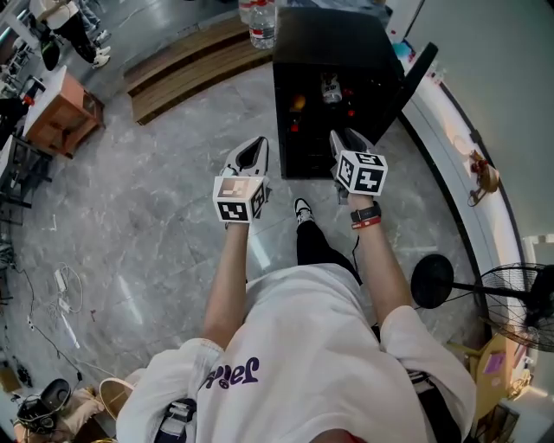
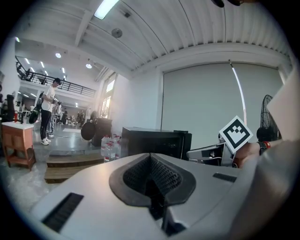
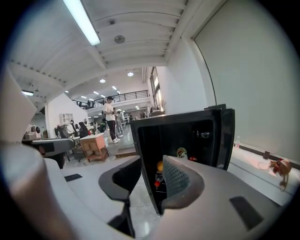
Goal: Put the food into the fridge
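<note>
A small black fridge (image 1: 333, 52) stands on the floor with its door (image 1: 415, 78) swung open to the right. Inside it I see an orange item (image 3: 160, 166), a labelled can (image 3: 181, 153) and a red item (image 3: 192, 159). My right gripper (image 3: 152, 180) is open and empty, held just in front of the fridge opening (image 1: 346, 138). My left gripper (image 2: 151, 176) is shut with nothing in it. It hangs left of the fridge front (image 1: 253, 151), over bare floor. The fridge (image 2: 150, 140) also shows in the left gripper view.
Water bottles (image 1: 261, 22) stand behind the fridge beside a wooden step (image 1: 186, 69). An orange cabinet (image 1: 56, 117) is at the far left. A white ledge (image 1: 450, 147) runs along the right wall, with a floor fan (image 1: 511, 303) near it. People stand in the distance.
</note>
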`<state>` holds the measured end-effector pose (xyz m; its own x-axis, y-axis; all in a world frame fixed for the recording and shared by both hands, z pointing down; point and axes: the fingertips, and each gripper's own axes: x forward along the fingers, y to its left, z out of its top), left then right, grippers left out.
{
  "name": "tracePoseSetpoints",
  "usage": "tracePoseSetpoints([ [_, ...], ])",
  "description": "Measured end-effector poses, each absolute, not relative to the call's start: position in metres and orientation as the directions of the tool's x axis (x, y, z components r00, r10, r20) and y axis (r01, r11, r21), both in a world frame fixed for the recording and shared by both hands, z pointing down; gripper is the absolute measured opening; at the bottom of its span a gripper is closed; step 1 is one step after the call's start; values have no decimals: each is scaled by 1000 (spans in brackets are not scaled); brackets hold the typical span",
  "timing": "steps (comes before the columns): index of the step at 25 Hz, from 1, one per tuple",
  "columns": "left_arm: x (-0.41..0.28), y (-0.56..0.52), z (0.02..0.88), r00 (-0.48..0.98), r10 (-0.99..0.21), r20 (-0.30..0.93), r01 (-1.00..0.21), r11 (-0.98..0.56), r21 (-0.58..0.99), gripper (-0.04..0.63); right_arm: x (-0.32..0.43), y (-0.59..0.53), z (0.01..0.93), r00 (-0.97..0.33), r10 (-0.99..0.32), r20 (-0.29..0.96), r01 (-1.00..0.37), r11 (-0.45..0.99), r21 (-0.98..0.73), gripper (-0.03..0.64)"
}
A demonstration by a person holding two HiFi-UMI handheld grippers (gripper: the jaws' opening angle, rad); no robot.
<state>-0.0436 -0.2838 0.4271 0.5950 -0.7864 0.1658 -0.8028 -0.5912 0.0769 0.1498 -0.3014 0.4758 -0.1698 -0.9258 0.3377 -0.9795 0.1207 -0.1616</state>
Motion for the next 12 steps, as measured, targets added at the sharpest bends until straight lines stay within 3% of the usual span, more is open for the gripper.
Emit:
tracePoseSetpoints([
  [12,-28,-271,409,626,-769,129,-779,-623,67,17,166,-264,455,-139,-941,308,-986,102,-135,95],
])
